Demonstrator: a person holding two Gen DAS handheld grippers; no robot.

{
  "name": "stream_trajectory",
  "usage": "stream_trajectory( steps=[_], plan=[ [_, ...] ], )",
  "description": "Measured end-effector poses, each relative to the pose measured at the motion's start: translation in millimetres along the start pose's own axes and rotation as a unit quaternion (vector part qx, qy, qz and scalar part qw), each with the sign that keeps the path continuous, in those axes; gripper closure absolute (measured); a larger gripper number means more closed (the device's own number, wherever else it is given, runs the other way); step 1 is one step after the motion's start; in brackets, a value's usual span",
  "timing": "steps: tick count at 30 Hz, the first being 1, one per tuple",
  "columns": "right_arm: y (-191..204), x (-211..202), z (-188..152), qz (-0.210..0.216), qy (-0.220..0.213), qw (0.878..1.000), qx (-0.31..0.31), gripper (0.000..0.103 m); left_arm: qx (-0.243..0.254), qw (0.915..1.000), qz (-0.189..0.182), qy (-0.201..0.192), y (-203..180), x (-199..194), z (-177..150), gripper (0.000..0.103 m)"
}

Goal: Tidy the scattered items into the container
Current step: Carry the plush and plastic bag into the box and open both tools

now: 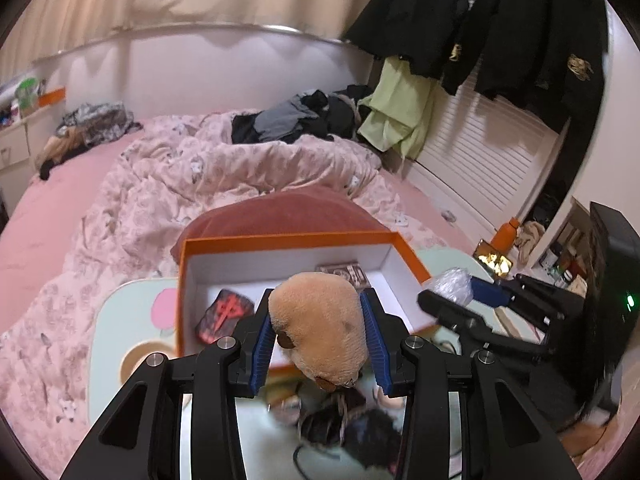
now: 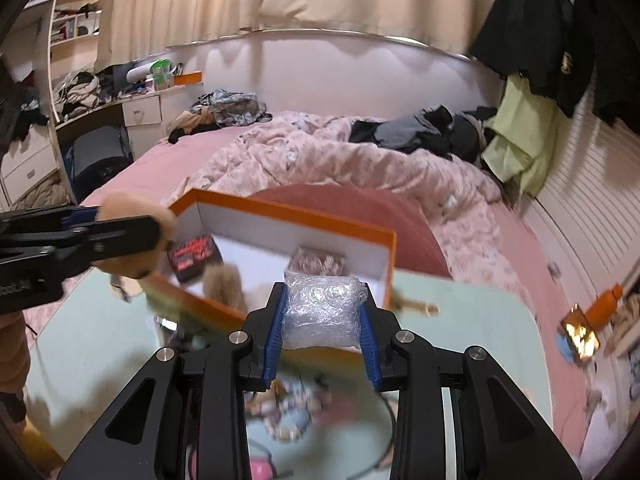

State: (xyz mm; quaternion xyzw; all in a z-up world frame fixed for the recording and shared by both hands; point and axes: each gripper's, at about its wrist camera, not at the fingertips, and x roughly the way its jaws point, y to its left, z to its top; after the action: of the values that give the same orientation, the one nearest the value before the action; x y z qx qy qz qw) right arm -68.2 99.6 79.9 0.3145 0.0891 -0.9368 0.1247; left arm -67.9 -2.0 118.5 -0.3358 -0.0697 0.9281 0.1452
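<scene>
Soft fuzzy tan plush toy [image 1: 320,320], crinkled shiny plastic-wrapped bundle [image 2: 320,312], matt orange cardboard box [image 1: 280,240] with smooth white inside, ribbed blue pads [image 1: 262,336], matt black plastic frame, glossy pale-green table [image 2: 460,320], rumpled pink cloth quilt [image 1: 200,168].

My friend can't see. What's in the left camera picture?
The left hand-held gripper squeezes a tan plush toy above an open orange box holding a black-and-red patch. Behind is a messy pink bed.
</scene>
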Motion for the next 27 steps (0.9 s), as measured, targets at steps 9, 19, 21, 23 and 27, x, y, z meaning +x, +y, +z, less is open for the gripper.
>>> stream_trajectory(
  steps=[9,19,21,23,27],
  plan=[
    [1.8,45.8,14.0,-0.009,0.012,1.0,0.006,0.068,-0.025,0.9979,0.048,0.035,19.1,53.5,11.2,0.057],
    [-4.3,43.1,5.6,-0.054,-0.015,0.998,0.009,0.021,-0.019,0.9985,0.05,0.011,18.2,40.4,4.0,0.037],
    [-3.4,41.7,5.9,-0.056,-0.011,0.998,0.0,0.021,-0.022,0.9986,0.046,0.009,16.9,36.0,3.5,0.034],
    [-3.5,39.2,5.3,-0.057,-0.012,0.998,0.0,0.021,-0.031,0.9981,0.053,0.002,15.4,28.6,0.9,0.028],
    [-7.0,30.5,-0.6,-0.047,-0.012,0.999,0.01,0.021,-0.032,0.9983,0.043,-0.025,4.5,4.3,-10.2,0.019]
  ],
)
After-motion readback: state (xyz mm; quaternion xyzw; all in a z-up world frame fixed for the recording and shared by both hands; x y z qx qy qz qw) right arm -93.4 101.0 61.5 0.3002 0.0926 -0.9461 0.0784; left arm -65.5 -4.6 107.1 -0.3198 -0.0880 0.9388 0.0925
